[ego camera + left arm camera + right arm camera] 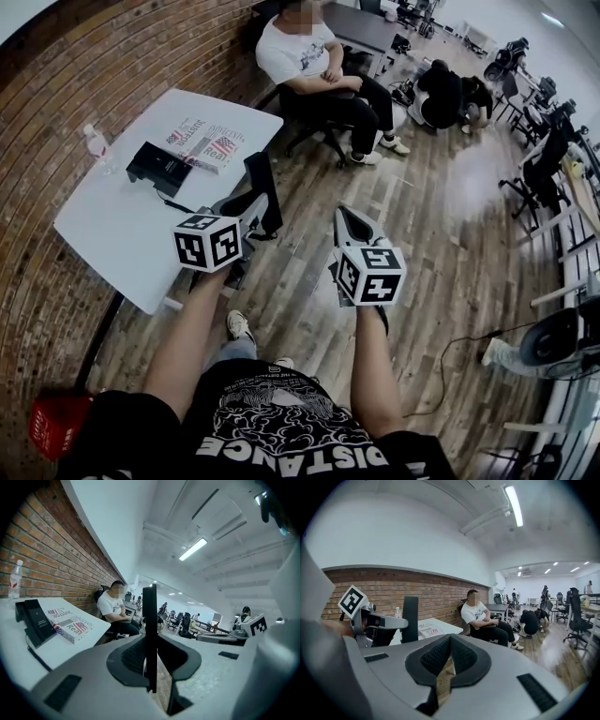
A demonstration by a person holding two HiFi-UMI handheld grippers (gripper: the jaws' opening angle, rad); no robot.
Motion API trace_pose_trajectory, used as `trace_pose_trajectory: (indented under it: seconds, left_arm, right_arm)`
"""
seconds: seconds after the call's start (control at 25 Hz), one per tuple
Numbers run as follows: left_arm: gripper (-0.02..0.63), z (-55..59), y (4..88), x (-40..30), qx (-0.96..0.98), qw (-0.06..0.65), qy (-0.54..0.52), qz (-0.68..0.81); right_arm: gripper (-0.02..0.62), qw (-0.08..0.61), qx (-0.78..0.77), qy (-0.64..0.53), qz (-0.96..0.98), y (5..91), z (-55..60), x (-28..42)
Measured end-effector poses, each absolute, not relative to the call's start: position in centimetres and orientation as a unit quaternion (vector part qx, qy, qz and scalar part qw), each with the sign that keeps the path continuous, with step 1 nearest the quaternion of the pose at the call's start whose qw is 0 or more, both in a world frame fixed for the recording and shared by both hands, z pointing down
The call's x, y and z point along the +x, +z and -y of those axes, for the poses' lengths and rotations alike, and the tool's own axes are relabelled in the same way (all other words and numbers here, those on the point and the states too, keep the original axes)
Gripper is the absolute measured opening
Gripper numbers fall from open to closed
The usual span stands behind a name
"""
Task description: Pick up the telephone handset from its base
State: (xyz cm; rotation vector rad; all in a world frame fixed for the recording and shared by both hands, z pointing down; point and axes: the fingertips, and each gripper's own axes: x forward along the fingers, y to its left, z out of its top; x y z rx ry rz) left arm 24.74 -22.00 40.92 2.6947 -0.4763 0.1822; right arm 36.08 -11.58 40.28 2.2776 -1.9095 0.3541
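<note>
The left hand-held gripper [253, 211] is clamped on a slim black bar standing upright between its jaws. Judging by its shape, this is the handset [149, 616]. It is held in the air over the wooden floor, clear of the table [112, 234]. The base [157, 167] lies on that table, ahead of this hand-held gripper and off to its left, well apart from it. A thin cord [178, 201] runs from the base toward the hand-held gripper, though where it ends cannot be made out.

The right hand-held gripper [449, 638] hangs just to the right of the left one, with its jaws together and nothing between them. It takes no part in the hold.

As things lie, the lift itself looks done — the handset is off the base and firmly pinched near its lower end. Little seems left except to keep it steady. The likeliest trouble is the cord pulling taut, or the thin bar tipping in the grip.
</note>
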Motion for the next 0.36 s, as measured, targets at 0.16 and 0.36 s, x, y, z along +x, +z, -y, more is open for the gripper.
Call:
trace_pose_trajectory:
  seconds: [0.16, 0.36]
  left_arm:
    - [0.072, 22.05, 40.96, 24.78, 0.962, 0.2, 0.063, 0.172]
    - [0.072, 21.97, 41.03, 24.64, 0.962, 0.2, 0.061, 0.175]
  right_arm:
    - [0.0, 0.075, 0.758, 0.117, 0.637, 40.31, 11.47, 36.11]
    - [0.0, 0.075, 0.757, 0.116, 0.638, 40.45, 11.3, 36.07]
